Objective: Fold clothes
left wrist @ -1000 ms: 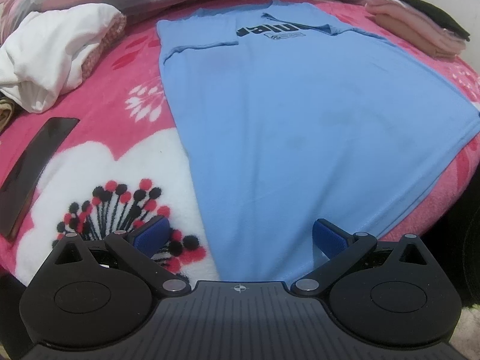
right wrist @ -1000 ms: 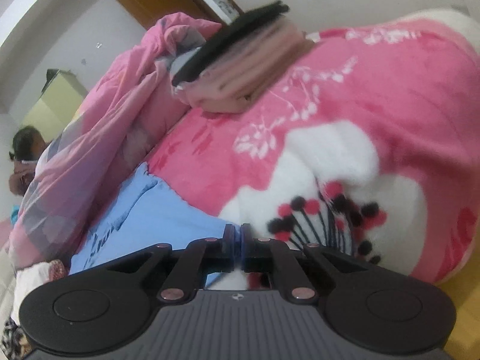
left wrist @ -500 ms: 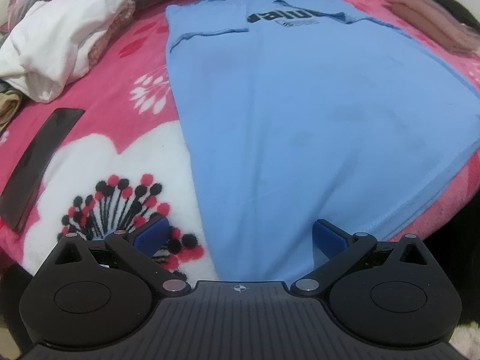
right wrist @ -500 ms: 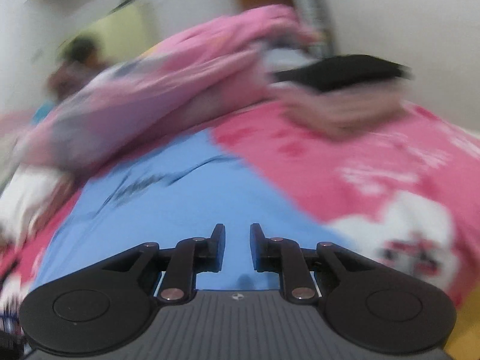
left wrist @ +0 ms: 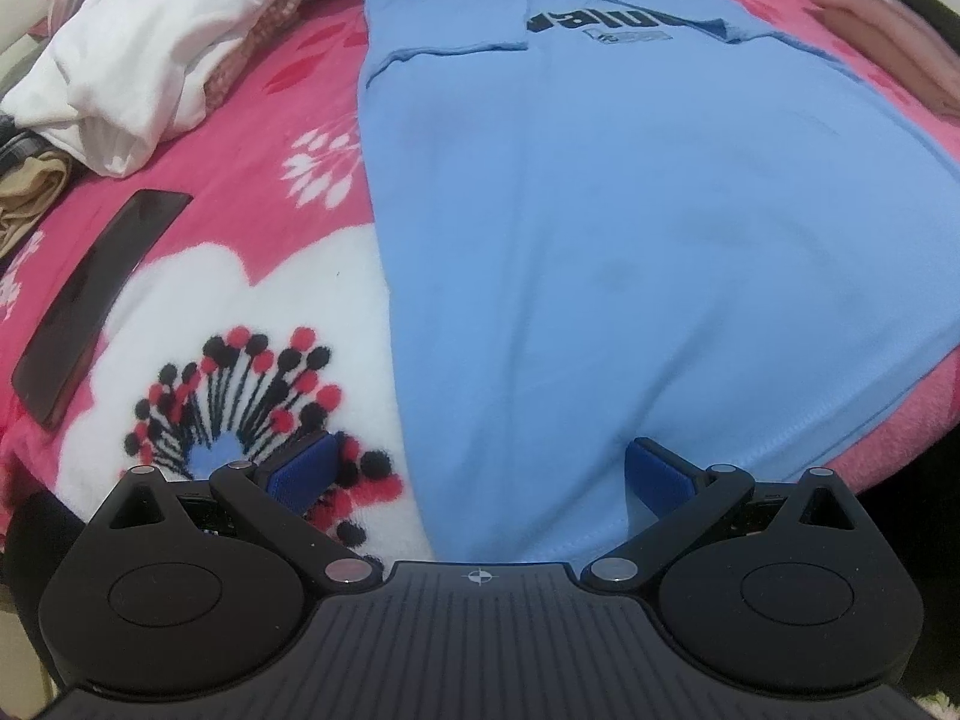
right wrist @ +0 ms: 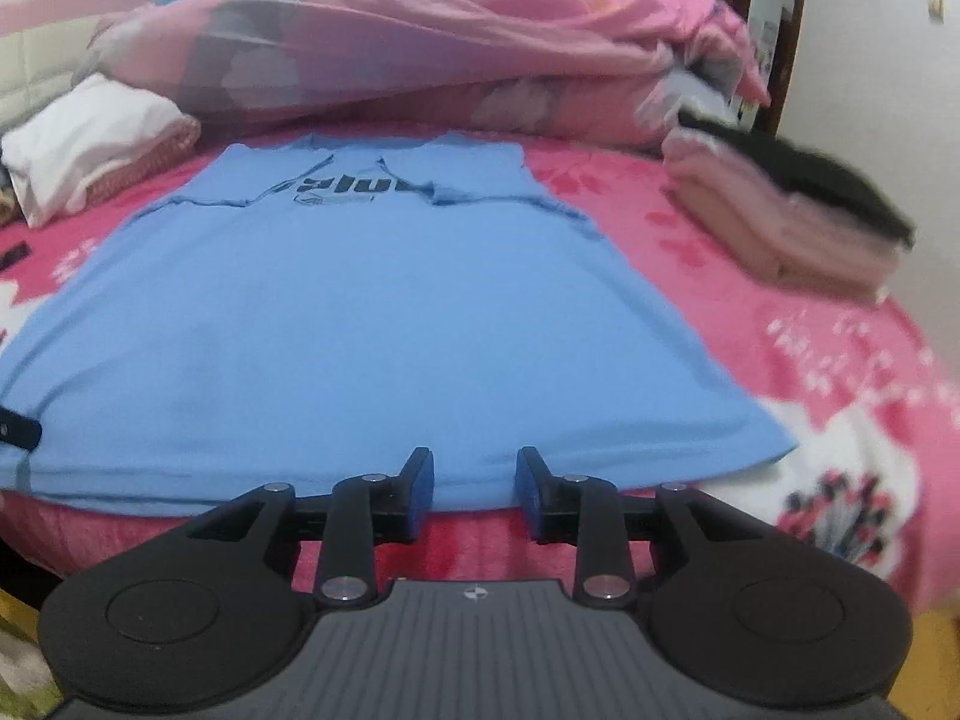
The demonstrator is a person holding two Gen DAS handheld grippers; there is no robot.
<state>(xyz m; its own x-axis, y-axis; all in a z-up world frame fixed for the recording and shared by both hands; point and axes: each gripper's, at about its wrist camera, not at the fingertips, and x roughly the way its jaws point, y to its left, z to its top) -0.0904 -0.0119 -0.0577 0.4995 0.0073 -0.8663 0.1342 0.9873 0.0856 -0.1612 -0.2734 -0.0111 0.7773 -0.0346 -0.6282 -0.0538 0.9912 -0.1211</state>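
A light blue cotton T-shirt [left wrist: 600, 228] with dark letters on the chest lies flat on a fluffy pink blanket [left wrist: 252, 120] with white flowers. Its sleeves are folded in over the chest. The bottom hem is the part nearest to both tools.

The left gripper [left wrist: 480, 468] hangs over the shirt's near left corner. Its blue pads [left wrist: 300, 468] stand very wide apart and hold nothing. One pad is over the blanket's flower pattern, the other over the blue cloth, so the shirt's side edge runs between them.

The right gripper [right wrist: 474, 483] sits just in front of the hem, near the middle of it. Its jaws are opening, only a little way apart, and nothing is between them.

A white bundle of cloth [left wrist: 138, 72] lies left of the shirt, with a flat dark phone [left wrist: 96, 312] near it. A folded pink and black pile [right wrist: 792, 216] sits to the right.
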